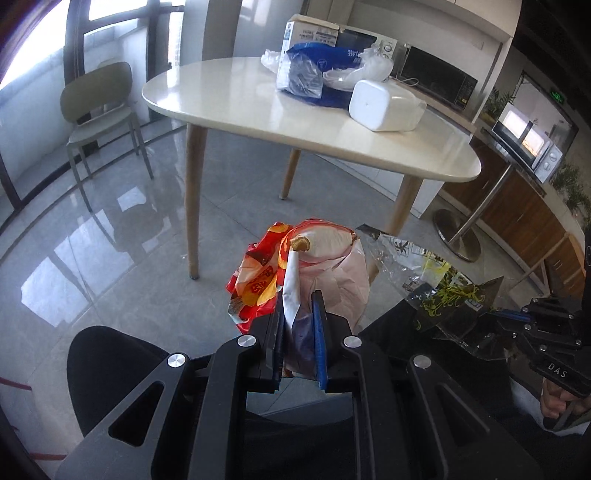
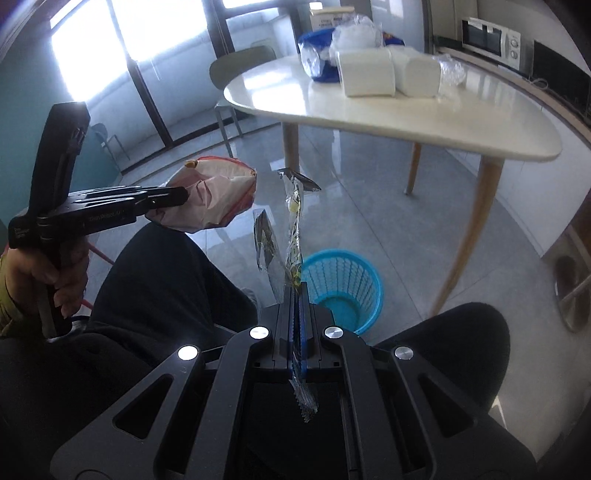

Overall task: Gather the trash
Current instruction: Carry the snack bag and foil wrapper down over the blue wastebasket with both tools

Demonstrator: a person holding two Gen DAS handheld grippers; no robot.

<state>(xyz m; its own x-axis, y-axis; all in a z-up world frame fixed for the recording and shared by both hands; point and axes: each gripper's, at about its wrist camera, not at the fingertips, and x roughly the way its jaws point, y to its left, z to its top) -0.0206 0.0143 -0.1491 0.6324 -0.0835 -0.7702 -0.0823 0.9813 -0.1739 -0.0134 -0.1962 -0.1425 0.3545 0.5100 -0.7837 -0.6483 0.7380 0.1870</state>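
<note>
My left gripper (image 1: 300,301) is shut on a crumpled red, yellow and white snack bag (image 1: 317,266) and holds it in the air above the floor; the bag also shows in the right wrist view (image 2: 218,195), with the left gripper (image 2: 173,197) on it. My right gripper (image 2: 296,290) is shut on a clear plastic wrapper with black and yellow print (image 2: 291,229), held upright. That wrapper shows in the left wrist view (image 1: 436,280) to the right of the bag. A blue mesh trash basket (image 2: 341,284) stands on the floor just beyond the right gripper.
A cream table (image 1: 332,133) on wooden legs carries a blue bag (image 1: 317,70), a cardboard box (image 1: 306,35), plastic bags and white tissue packs (image 2: 365,72). A green chair (image 1: 99,107) stands by the windows. Counters with microwaves (image 1: 528,144) run along the right. My knees (image 2: 166,280) are below.
</note>
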